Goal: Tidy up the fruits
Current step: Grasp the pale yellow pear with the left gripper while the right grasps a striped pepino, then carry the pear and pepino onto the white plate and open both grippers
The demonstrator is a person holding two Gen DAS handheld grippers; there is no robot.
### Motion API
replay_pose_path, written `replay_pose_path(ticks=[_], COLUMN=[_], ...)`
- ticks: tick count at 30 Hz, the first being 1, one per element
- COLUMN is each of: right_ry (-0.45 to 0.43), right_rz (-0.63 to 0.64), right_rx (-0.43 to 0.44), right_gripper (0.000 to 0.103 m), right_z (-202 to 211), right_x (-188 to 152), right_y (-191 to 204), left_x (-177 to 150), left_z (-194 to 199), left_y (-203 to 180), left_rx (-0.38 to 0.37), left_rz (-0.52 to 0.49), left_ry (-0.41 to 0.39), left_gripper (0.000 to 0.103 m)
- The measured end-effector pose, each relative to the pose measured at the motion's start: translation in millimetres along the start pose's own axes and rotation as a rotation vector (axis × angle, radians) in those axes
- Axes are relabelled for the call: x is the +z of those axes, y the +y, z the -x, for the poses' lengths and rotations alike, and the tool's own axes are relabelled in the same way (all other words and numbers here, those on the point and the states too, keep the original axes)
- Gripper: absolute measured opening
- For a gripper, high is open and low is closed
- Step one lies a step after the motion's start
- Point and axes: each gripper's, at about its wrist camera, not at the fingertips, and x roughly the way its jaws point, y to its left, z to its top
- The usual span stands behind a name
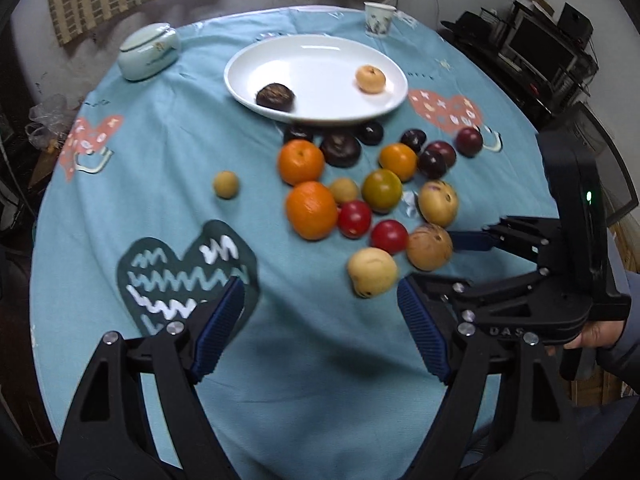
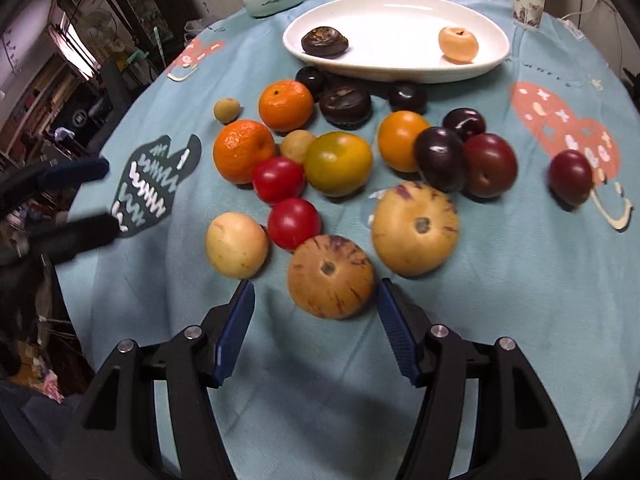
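A: How is the striped melon-like fruit (image 2: 331,276) expected to handle?

B: It is judged to be fairly heavy for its size, with a smooth, firm and probably slippery skin that could bruise if squeezed hard. It is best taken across its widest part, one pad on each flank, with the stem scar left facing up.

A: Going left to right, how are the tongs set?

B: The left gripper (image 1: 320,328) is held wide open over bare blue tablecloth (image 1: 168,168); nothing is between its jaws. A pale yellow fruit (image 1: 372,272) lies at about one o'clock from it, just beyond the right pad. The right gripper (image 2: 316,328) is also open, with nothing pressed. The striped fruit sits at twelve o'clock, just ahead of the fingertips and roughly centred in the gap, untouched as far as can be seen.

A: And the destination?

B: The white plate (image 2: 400,68) is seen farther off at twelve o'clock, beyond the loose pile, with a dark fruit (image 2: 324,42) and a pale orange fruit (image 2: 458,44) already in it.
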Motion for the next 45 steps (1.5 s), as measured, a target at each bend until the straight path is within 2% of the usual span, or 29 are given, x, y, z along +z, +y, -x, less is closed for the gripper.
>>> replay_pose_path(ticks=[1, 2, 6, 10, 12, 13, 14, 15, 16, 19, 23, 26, 30, 34, 38, 45], right_ry=[-0.013, -0.012, 0.006, -0.021, -0.024, -0.024, -0.028, -0.031, -0.032, -0.039, -0.057, -0.09, -0.179, -0.244, -0.286, -0.259], right_rz=[-0.011, -0.027, -0.04, -0.1, -0.119, -0.124, -0.128, -0.13, -0.133, -0.131, -0.104, -0.071, -0.031, -0.001, 0.007, 0.001], right_rx=[0.002, 0.021, 0.034, 0.029, 0.024, 0.022, 0.015, 0.012, 0.013, 0.014, 0.015, 0.008, -0.007, -0.026, -0.023, -0.051], right_gripper=[0.046, 0.042, 0.041, 0.041, 0.041, 0.041, 0.041, 0.041, 0.041, 0.041, 0.041, 0.041, 0.041, 0.041, 0.041, 0.041], right_z=[2.2, 3.6, 12.5, 29.9, 36.1, 37.6, 39.6, 40.9, 41.4, 45.4, 55.0, 65.0, 87.7, 99.7, 103.8, 78.1], right_x=[0.4, 0.4, -4.8, -12.3, -14.8, -15.2, -15.9, -16.1, -15.7, -15.1, -7.4, 9.6, 44.2, 78.7, 102.7, 134.4], right_y=[-1.8, -4.9, -14.2, -28.9, -34.6, -36.5, -38.0, -39.0, -40.0, -40.1, -37.4, -35.4, -36.7, -41.3, -45.4, -60.8], left_x=[0.0, 1.1, 5.1, 10.5, 13.5, 14.4, 14.7, 15.4, 16.2, 18.1, 28.3, 53.1, 92.9, 137.2, 163.2, 190.7], left_z=[-4.2, -6.9, -25.5, -43.8, -56.3, -61.8, -66.1, -69.3, -70.0, -67.2, -41.1, -17.4, 7.2, 20.0, 13.5, -24.9], left_y=[-3.4, -5.3, -16.8, -26.5, -26.4, -26.0, -25.8, -24.7, -25.3, -29.0, -31.1, -24.7, -15.6, -13.1, -10.7, -4.1], left_rx=[-0.003, -0.008, -0.025, -0.025, -0.025, -0.031, -0.032, -0.048, -0.067, -0.044, -0.064, -0.066, -0.074, -0.045, -0.012, 0.048], left_rz=[-0.006, -0.009, -0.036, -0.068, -0.063, -0.064, -0.064, -0.058, -0.061, -0.081, -0.086, -0.069, -0.042, -0.046, -0.027, 0.013], left_ry=[0.008, 0.013, 0.042, 0.06, 0.082, 0.096, 0.109, 0.117, 0.115, 0.108, 0.053, -0.017, -0.109, -0.186, -0.201, -0.153], left_gripper=[0.08, 0.08, 0.08, 0.079, 0.07, 0.057, 0.048, 0.047, 0.04, 0.04, 0.04, 0.04, 0.04, 0.04, 0.04, 0.04])
